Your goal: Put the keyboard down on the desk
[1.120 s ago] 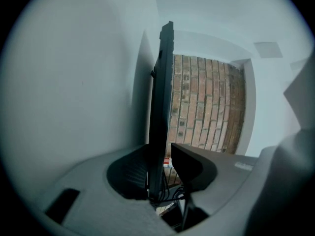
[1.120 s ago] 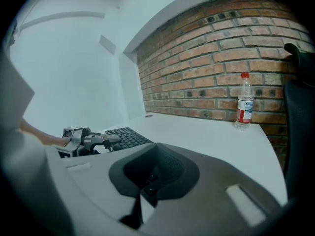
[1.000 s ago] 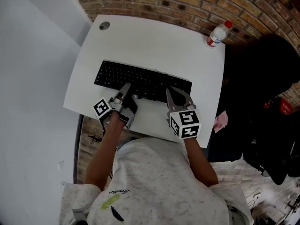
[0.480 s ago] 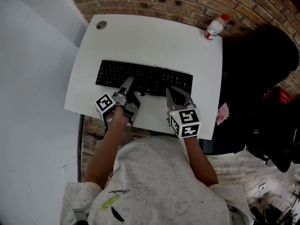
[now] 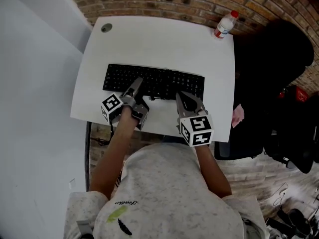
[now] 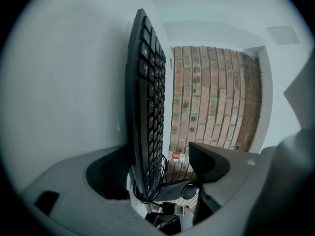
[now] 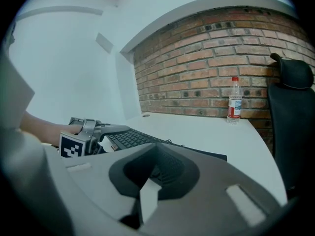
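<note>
the keyboard (image 5: 154,82) lies on the white tabletop (image 5: 159,39), nearer the near edge than the far one, its long axis parallel to that near edge. the left gripper (image 5: 135,88) is rolled on its side at the keyboard's near left part. in the left gripper view its fingers (image 6: 209,161) stand apart around the board's thin edge, the board against the tabletop-side finger with a clear gap to the other. the right gripper (image 5: 187,99) sits at the near right part, fingers closed together on nothing, tips just at the board's near edge. the put-down looks all but done. the board lies toward the far edge from both grippers, so the left one should slide straight back toward the near edge to come free.
</note>
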Motion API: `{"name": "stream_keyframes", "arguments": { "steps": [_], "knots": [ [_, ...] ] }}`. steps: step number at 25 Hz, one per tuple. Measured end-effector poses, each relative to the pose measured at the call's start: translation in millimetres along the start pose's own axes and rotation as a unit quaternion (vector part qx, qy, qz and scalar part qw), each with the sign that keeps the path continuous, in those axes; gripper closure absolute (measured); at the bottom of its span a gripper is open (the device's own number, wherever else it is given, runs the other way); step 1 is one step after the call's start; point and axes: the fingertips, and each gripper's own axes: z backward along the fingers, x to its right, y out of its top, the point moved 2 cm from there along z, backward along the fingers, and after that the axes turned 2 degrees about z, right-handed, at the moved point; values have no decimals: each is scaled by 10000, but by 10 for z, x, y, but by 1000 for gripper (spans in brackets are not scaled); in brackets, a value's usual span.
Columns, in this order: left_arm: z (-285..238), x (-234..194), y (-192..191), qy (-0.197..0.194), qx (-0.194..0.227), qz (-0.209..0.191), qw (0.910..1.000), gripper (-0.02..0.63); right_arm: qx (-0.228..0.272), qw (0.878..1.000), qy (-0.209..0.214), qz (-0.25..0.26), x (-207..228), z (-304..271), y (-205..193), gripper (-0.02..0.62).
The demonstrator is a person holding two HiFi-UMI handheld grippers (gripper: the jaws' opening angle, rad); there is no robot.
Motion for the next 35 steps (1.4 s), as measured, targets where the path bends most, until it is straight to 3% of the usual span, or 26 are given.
{"name": "stream_keyframes", "arguments": {
  "steps": [10,15,20,24,26,29,35],
  "knots": [
    [139,-96,-33,239,-191,46,9995,229,73,9999,-138,-12,-112,113,-27,584],
    [270,-17,-47,35,-206,-52,9998,236,107,9998,-141,15,-219,159,-48,584],
    [466,33,-141,-43,-320,-661,9973,298,160,9998,-129,25,-335,229,-51,584],
    [665,182,-279,-227,-432,-1407,9888,336,244,9996,-103,12,-450,335,-35,584],
    [768,263,-370,-277,-470,-1919,9799,361,284,9995,-107,17,-500,388,-20,584],
    [918,338,-517,-246,-529,-2823,9575,417,342,9994,-90,35,-584,470,3,584],
    [1117,493,-718,-210,-464,-4487,8922,525,436,9989,-108,121,-721,623,25,584]
  ]
}}
